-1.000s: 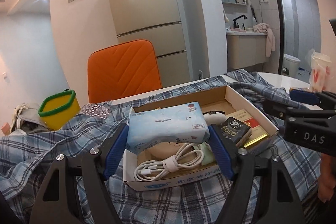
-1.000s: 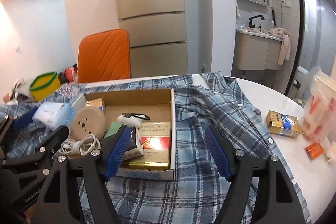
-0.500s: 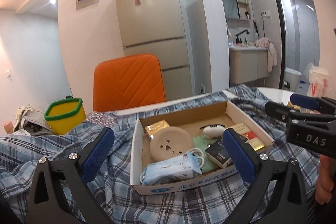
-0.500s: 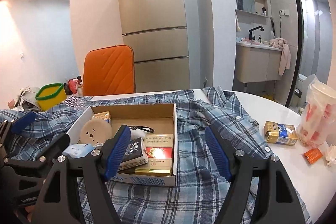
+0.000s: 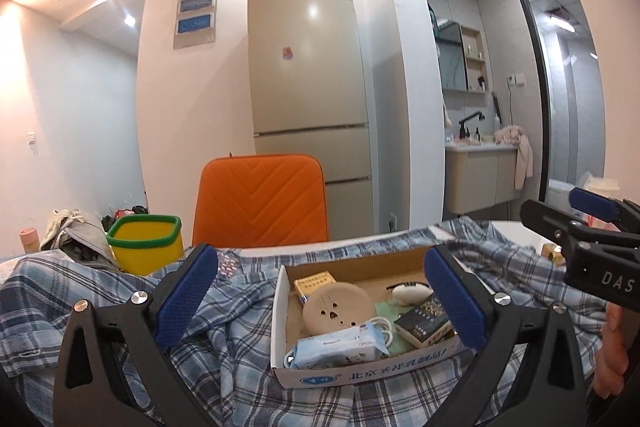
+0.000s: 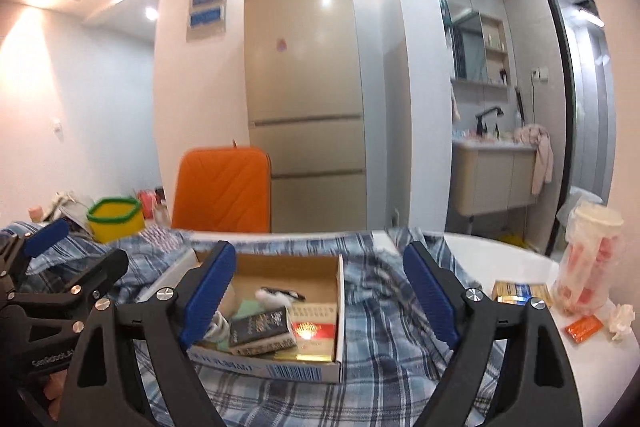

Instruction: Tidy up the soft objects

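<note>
Tissue pack (image 5: 338,345) in box (image 5: 280,311) — left tongs (image 5: 320,297) clear.

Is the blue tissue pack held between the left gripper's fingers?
No, the tissue pack lies in the cardboard box; the left gripper is open.

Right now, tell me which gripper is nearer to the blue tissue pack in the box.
Left. The left gripper has the tissue pack just ahead between its open jaws. The right gripper, jaws opening on nothing, faces the box's other end.

Open from above: cardboard box (image 5: 282,311), packed with small things. Right of box, bare plaid shirt (image 6: 384,323).
</note>
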The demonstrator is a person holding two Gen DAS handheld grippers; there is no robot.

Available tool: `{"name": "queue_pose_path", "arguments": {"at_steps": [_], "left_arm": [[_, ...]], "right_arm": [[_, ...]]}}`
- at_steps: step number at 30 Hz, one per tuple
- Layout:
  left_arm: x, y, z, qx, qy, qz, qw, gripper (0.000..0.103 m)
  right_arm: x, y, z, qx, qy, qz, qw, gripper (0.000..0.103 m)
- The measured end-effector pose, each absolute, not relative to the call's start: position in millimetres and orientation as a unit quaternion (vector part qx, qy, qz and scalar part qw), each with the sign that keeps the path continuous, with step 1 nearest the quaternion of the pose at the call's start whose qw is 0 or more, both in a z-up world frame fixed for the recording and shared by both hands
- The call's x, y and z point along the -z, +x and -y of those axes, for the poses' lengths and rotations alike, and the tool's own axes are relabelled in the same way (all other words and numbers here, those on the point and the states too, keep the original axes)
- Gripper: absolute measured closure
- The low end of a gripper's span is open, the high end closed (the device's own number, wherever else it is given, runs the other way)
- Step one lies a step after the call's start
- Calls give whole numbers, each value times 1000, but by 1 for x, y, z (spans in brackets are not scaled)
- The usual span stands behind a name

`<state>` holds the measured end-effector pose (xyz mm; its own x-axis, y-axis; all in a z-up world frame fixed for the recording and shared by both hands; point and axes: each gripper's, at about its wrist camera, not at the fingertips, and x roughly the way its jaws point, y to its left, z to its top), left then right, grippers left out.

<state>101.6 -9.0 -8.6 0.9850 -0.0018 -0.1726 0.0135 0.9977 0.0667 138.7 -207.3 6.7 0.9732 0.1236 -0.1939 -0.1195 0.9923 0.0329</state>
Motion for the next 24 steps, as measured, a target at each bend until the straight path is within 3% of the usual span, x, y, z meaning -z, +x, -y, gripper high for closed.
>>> {"name": "queue_pose_path", "arguments": {"at_steps": [2, 13, 24], "left_arm": [[3, 96, 7, 7, 31, -78, 996, 0], [-18, 38, 2, -3, 8, -13, 1000, 0], [-1, 25, 7, 6, 18, -10, 1000, 0]], "right_arm": [[-10, 132, 208, -57, 11, -83, 995, 0], [-44, 83, 219, -54, 26, -25, 998, 0], [-18, 65, 206, -44, -8, -21, 999, 0]]}}
